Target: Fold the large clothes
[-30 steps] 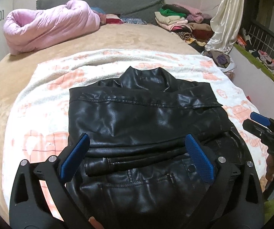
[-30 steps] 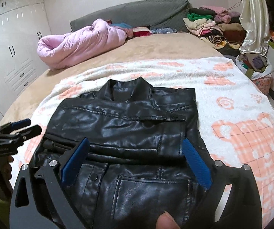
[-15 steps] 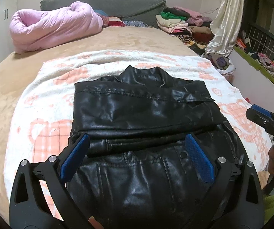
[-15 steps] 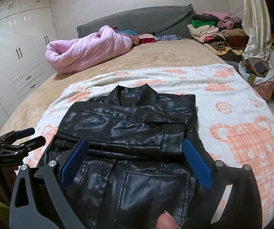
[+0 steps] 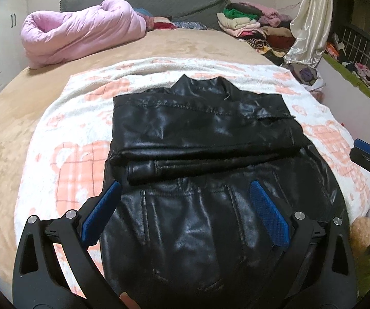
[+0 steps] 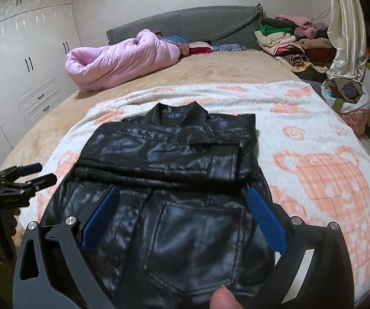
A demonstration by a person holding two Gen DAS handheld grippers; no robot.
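Note:
A black leather jacket (image 5: 200,139) lies flat on a white and orange towel blanket (image 5: 76,154), collar away from me, both sleeves folded across its chest. It also shows in the right wrist view (image 6: 169,159). My left gripper (image 5: 183,190) is open and empty, hovering over the jacket's lower left part. My right gripper (image 6: 183,195) is open and empty over the lower right part, near a pocket. Each gripper shows at the edge of the other's view: the right one (image 5: 365,154), the left one (image 6: 30,172).
The blanket lies on a tan bed (image 5: 185,43). A pink duvet (image 5: 81,31) and a grey headboard (image 5: 159,0) are at the far end. Stacked clothes (image 5: 246,23) and a cream curtain (image 5: 311,20) stand at the far right. White wardrobes (image 6: 17,64) are at the left.
Both grippers have drawn back and up toward the jacket's hem; more of the lower jacket is in view. The jacket has not moved. Both stay open.

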